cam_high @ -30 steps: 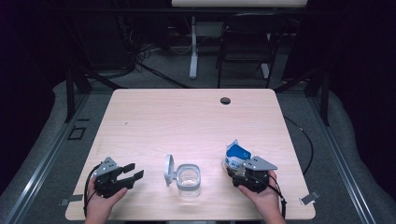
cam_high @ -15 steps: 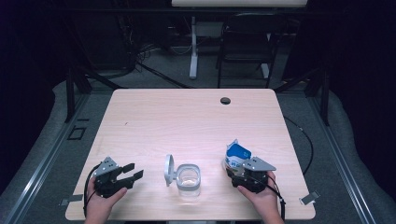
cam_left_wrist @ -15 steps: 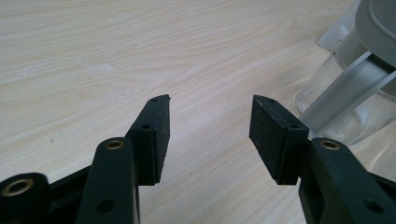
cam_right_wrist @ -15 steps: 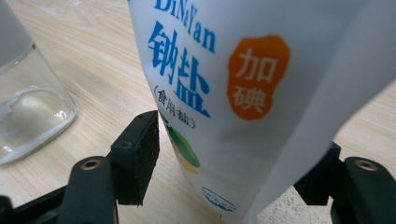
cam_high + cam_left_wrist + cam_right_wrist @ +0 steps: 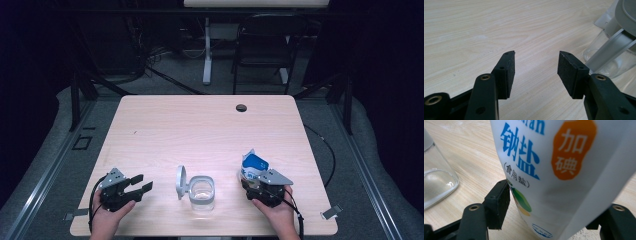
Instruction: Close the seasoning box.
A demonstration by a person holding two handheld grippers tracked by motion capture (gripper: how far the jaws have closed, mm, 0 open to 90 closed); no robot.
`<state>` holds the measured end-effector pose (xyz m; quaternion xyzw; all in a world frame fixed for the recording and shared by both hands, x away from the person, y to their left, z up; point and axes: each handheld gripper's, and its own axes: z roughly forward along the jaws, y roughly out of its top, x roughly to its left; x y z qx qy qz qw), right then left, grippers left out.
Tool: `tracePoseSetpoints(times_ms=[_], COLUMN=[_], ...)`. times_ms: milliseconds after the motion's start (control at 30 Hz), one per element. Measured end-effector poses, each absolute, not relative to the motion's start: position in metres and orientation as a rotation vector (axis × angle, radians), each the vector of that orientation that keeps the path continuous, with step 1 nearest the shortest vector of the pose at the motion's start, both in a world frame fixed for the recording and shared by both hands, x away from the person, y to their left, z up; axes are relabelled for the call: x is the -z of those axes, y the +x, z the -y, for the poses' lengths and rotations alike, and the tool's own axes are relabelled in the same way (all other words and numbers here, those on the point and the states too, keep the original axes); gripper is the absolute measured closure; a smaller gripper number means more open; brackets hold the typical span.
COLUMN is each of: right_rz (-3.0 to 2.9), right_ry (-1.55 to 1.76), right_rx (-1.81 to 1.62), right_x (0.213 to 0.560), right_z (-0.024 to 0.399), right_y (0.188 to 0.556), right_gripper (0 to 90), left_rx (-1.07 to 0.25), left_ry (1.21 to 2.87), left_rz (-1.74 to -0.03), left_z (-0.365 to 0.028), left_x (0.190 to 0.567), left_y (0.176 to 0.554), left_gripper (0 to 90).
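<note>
A clear glass jar (image 5: 201,192) stands near the table's front edge, its grey hinged lid (image 5: 180,182) flipped open to the left. To its right, a white and blue salt bag (image 5: 253,166) stands upright with my right gripper (image 5: 250,179) shut on its lower part. In the right gripper view the salt bag (image 5: 554,157) sits between the jaws; the left pad (image 5: 499,205) presses its edge, the other is hidden behind it. My left gripper (image 5: 141,183) rests left of the jar, open. In the left gripper view, the left gripper (image 5: 537,53) holds nothing, and the jar (image 5: 609,60) lies ahead at right.
The light wooden table (image 5: 200,130) has a dark cable hole (image 5: 241,107) near its far edge. A black chair (image 5: 262,40) and a white desk leg (image 5: 206,50) stand beyond it. Tape strips (image 5: 332,211) mark the floor at the front corners.
</note>
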<state>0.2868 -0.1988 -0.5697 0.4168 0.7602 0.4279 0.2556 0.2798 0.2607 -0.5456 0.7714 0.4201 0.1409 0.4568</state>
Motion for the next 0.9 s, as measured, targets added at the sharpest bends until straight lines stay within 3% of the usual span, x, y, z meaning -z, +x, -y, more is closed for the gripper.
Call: tracePoseSetpoints(times_ms=[900], right_rz=[-2.050], right_ry=[1.121], right_rx=[-1.178], right_x=[0.5720], right_z=[0.1997], right_y=[0.2870], right_gripper=[39.7], left_rx=[-0.345], left_ry=[1.908], left_rz=[-1.046], left_z=[-0.2614], left_x=[0.5483], left_y=[0.2811], left_gripper=[48.8])
